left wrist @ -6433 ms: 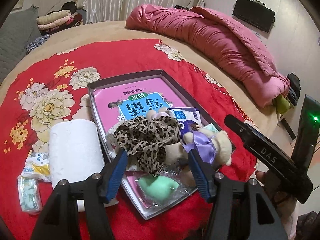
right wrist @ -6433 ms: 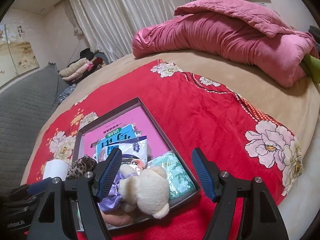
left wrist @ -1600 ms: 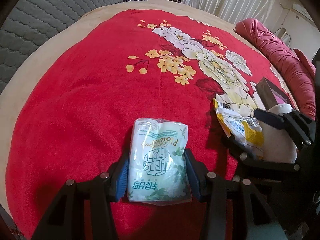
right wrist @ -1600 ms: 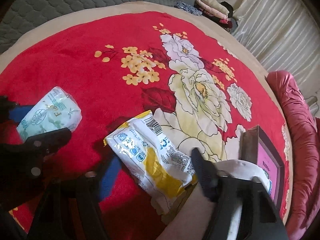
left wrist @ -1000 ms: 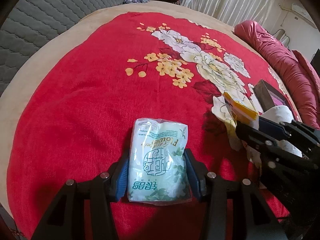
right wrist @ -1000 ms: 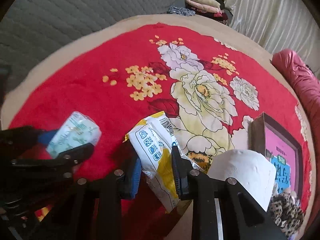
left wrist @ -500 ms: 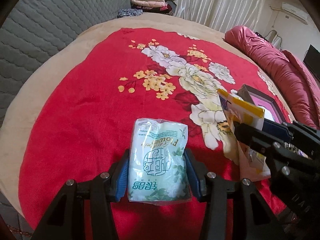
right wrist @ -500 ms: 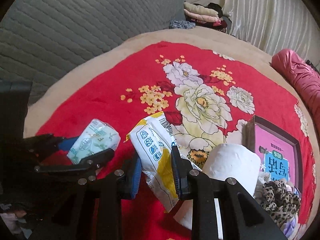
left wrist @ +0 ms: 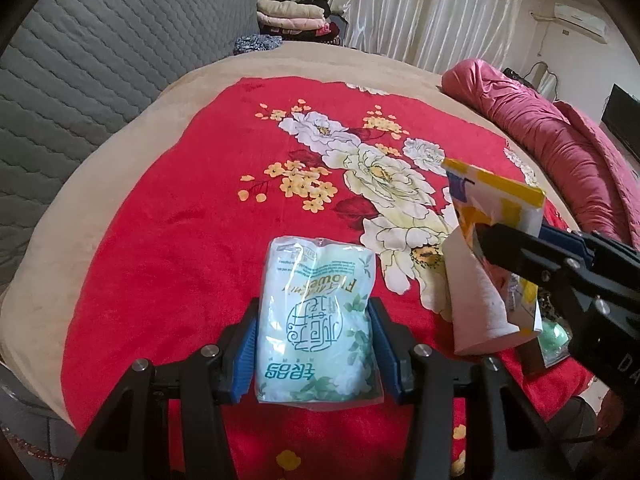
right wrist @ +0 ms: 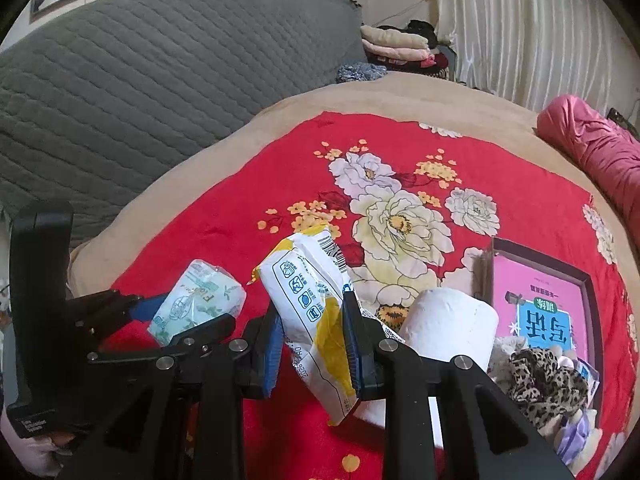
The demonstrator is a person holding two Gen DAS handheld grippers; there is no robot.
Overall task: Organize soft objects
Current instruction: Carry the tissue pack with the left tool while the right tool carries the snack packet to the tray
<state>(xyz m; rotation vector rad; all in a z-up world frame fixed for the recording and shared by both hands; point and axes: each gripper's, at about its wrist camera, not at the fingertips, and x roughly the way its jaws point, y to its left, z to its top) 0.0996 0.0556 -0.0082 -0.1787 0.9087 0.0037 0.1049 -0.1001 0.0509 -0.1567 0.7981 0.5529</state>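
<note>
My left gripper (left wrist: 314,344) is shut on a pale green tissue pack (left wrist: 316,320) and holds it above the red floral blanket (left wrist: 180,220). In the right wrist view the same tissue pack (right wrist: 196,304) shows at the left, in the left gripper (right wrist: 176,316). My right gripper (right wrist: 312,344) is shut on a white and yellow wipes packet (right wrist: 312,312), also lifted clear of the bed. The wipes packet (left wrist: 496,216) appears at the right of the left wrist view, pinched by the right gripper (left wrist: 516,252).
A white paper roll (right wrist: 448,328) lies beside the dark box (right wrist: 592,312) with a pink book, a leopard scarf (right wrist: 540,380) and plush toys. A rolled pink quilt (left wrist: 560,144), a grey quilted headboard (right wrist: 160,80) and folded clothes (right wrist: 396,48) border the bed.
Both grippers have risen with their packs, so the bed looks farther below. The box and its contents have come into the right wrist view.
</note>
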